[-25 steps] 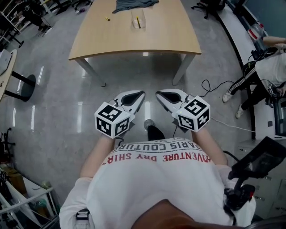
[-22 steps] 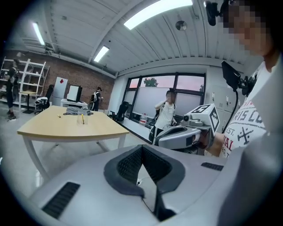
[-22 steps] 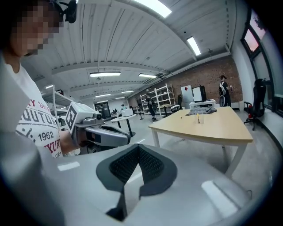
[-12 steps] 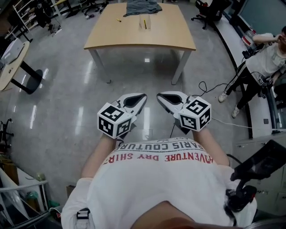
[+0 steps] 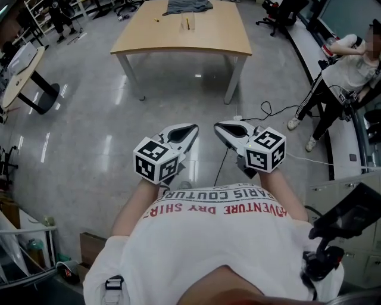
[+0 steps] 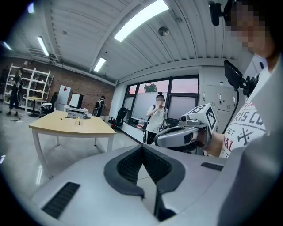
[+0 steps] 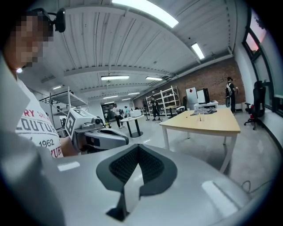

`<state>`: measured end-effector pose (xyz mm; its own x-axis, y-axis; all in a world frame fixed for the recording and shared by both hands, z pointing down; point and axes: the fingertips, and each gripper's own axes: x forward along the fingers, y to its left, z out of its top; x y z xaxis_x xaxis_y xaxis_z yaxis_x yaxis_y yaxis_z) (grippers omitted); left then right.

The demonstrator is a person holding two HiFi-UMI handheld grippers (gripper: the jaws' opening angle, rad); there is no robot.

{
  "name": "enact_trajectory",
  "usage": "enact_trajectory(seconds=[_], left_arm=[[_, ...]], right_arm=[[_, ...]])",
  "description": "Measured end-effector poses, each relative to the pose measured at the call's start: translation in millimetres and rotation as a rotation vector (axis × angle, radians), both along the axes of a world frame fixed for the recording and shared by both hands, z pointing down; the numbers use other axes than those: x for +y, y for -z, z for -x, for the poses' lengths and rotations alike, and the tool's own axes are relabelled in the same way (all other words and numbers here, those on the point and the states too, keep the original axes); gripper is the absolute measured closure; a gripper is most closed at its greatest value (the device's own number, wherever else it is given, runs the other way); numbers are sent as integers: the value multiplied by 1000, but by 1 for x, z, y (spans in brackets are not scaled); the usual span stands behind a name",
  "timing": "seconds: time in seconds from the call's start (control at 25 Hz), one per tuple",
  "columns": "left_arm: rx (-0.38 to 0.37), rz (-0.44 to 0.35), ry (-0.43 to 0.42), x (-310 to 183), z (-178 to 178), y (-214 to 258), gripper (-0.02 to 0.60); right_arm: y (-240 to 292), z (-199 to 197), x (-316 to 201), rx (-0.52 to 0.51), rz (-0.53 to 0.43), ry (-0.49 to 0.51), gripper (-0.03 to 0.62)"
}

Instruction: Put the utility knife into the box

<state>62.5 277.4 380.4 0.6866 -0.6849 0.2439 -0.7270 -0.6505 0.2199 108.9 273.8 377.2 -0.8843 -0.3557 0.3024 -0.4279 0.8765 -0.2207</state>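
A wooden table (image 5: 178,39) stands far ahead across the floor. On it sits a small clear box (image 5: 187,22) with a yellow stick inside, and a small yellow object (image 5: 157,19) lies to the box's left; it is too small to identify. My left gripper (image 5: 191,130) and right gripper (image 5: 219,126) hover side by side at waist height over the floor, both shut with nothing between the jaws. The left gripper view shows its own jaws (image 6: 142,148), the right gripper (image 6: 159,139) and the table (image 6: 70,126). The right gripper view shows its jaws (image 7: 138,148) and the table (image 7: 208,123).
A grey cloth (image 5: 187,6) lies at the table's far end. At the right stands a person (image 5: 339,77) in a white top. A cable (image 5: 268,113) trails over the floor near the table leg. A round table (image 5: 24,65) is at the left, cabinets (image 5: 351,196) at the right.
In the head view the table now sits higher and smaller, so it is farther off. Both grippers keep the same shut pose, shifted slightly right.
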Motion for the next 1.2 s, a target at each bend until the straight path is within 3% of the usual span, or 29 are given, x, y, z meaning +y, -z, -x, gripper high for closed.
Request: enact_trajectory(seconds=[0.12, 0.28, 1.2], left_arm=[[-13, 12, -20, 26, -36, -4, 578], [-39, -15, -28, 44, -63, 5, 578], [-76, -51, -8, 82, -82, 28, 578]], right_arm=[[-3, -32, 25, 11, 6, 3, 592], [15, -54, 43, -2, -57, 11, 592], [26, -70, 83, -21, -70, 36, 592]])
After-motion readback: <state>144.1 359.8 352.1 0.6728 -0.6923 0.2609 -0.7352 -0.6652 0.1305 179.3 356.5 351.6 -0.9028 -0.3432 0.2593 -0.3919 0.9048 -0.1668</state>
